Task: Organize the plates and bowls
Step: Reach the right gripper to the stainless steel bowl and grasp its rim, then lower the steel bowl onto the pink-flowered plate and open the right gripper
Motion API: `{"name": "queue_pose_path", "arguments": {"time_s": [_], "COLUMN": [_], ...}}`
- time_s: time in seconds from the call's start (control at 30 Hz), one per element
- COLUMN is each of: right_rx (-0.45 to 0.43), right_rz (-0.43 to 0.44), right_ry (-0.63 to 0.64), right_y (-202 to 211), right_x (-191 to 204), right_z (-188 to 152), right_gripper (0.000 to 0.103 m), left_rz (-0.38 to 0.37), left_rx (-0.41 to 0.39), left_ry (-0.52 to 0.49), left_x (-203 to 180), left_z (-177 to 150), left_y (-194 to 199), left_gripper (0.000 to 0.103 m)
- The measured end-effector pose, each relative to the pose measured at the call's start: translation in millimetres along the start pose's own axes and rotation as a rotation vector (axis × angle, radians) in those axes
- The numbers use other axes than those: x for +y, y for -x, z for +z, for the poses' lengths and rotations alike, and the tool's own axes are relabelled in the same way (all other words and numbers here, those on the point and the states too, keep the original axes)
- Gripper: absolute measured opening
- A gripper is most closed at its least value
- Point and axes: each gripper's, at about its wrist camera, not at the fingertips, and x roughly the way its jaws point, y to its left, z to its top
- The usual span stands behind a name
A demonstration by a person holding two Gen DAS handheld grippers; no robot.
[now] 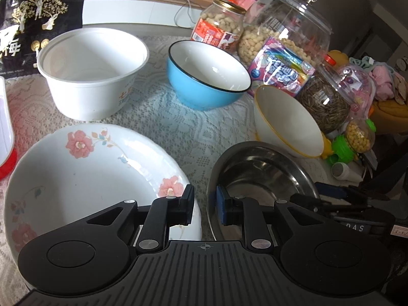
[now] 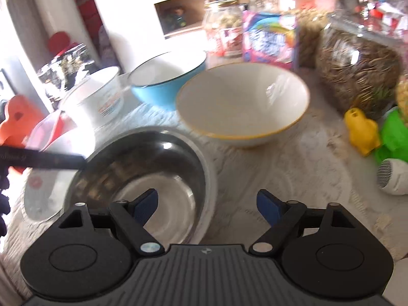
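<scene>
On a lace tablecloth stand a floral white plate (image 1: 84,178), a steel bowl (image 1: 257,170), a white bowl with a yellow rim (image 1: 285,122), a blue bowl (image 1: 206,74) and a tall white bowl (image 1: 91,68). My left gripper (image 1: 205,201) hovers low between the floral plate and the steel bowl, jaws narrowly apart, holding nothing. My right gripper (image 2: 206,207) is open and empty, its left finger over the steel bowl (image 2: 142,173). The yellow-rimmed bowl (image 2: 242,102), blue bowl (image 2: 165,81) and tall white bowl (image 2: 99,94) lie beyond it.
Snack jars (image 1: 285,28), a seed jar (image 1: 326,102), a candy packet (image 1: 280,68) and small toys (image 1: 352,142) crowd the right and back. A black bag (image 1: 30,20) stands at back left. A red-and-white container (image 1: 5,132) is at left.
</scene>
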Motion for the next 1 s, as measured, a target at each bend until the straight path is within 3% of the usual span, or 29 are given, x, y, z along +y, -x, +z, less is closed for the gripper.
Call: {"name": "queue_pose_path", "arguments": {"time_s": [0.1, 0.17, 0.3, 0.4, 0.57, 0.67, 0.77, 0.9, 1.0], "right_rx": [0.020, 0.046, 0.079, 0.048, 0.011, -0.021, -0.043, -0.023, 0.013], "right_rz": [-0.010, 0.014, 0.050, 0.024, 0.044, 0.064, 0.123, 0.235, 0.275], "right_ry": [-0.032, -0.046, -0.018, 0.036, 0.066, 0.120, 0.148, 0.143, 0.166], "right_y": [-8, -13, -18, -9, 9, 18, 22, 10, -12], "right_x": [-5, -6, 1, 11, 15, 30, 50, 85, 119], "right_z": [0, -4, -11, -12, -6, 5, 23, 49, 55], "right_gripper": [0.053, 0.050, 0.035, 0.035, 0.035, 0.035, 0.035, 0.035, 0.035], "left_rz": [0.021, 0.007, -0.021, 0.002, -0.019, -0.015, 0.034, 0.107, 0.139], "left_rx": [-0.013, -0.023, 0.014, 0.042, 0.071, 0.019, -0.063, -0.145, -0.169], "left_ry": [-0.025, -0.051, -0.101, -0.140, -0.084, -0.060, -0.038, 0.006, 0.101], "left_x": [-6, -12, -26, -35, -30, -24, -14, 14, 47], "left_z": [-2, -4, -11, -19, -23, -17, -7, 0, -4], "left_y": [-3, -2, -5, -6, 8, 34, 69, 107, 120], "left_gripper": [0.032, 0.031, 0.031, 0.031, 0.031, 0.031, 0.031, 0.031, 0.031]}}
